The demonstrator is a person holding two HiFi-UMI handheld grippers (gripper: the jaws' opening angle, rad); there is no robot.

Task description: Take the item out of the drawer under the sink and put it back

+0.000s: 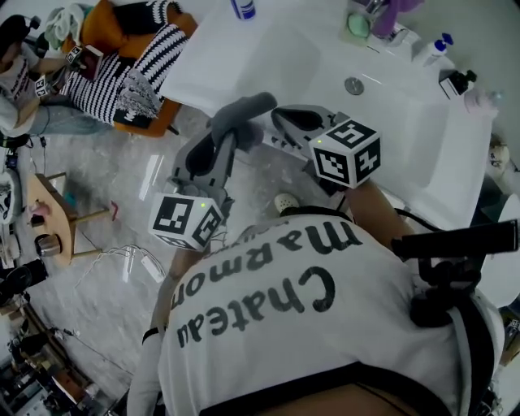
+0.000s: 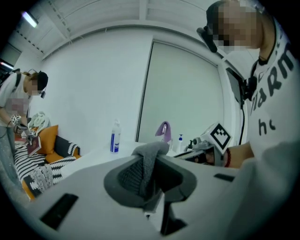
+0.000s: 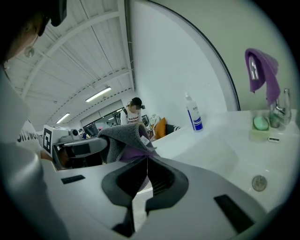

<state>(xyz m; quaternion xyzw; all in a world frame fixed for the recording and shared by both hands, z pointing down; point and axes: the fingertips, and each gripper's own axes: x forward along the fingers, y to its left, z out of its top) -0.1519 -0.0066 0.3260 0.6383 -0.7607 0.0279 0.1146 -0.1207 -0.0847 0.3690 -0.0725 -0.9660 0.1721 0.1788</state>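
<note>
A grey cloth (image 1: 244, 108) with a purple underside hangs in front of the white sink (image 1: 268, 57). My left gripper (image 1: 230, 136) is shut on it, and the cloth (image 2: 149, 157) stands up out of the jaws. My right gripper (image 1: 280, 122) comes in from the right with its jaws closed. In the right gripper view the cloth's purple edge (image 3: 129, 152) runs down into the closed tips of the right gripper (image 3: 146, 159). The left gripper view shows the right gripper (image 2: 201, 150) just beyond the cloth. No drawer shows in any view.
On the sink counter stand a blue-labelled bottle (image 1: 242, 8), a tap draped with a purple cloth (image 3: 260, 70) and a green soap (image 3: 260, 123). The drain (image 1: 354, 85) sits in the basin. A striped cushion on an orange seat (image 1: 130, 73) and a seated person (image 1: 24, 89) are at the left.
</note>
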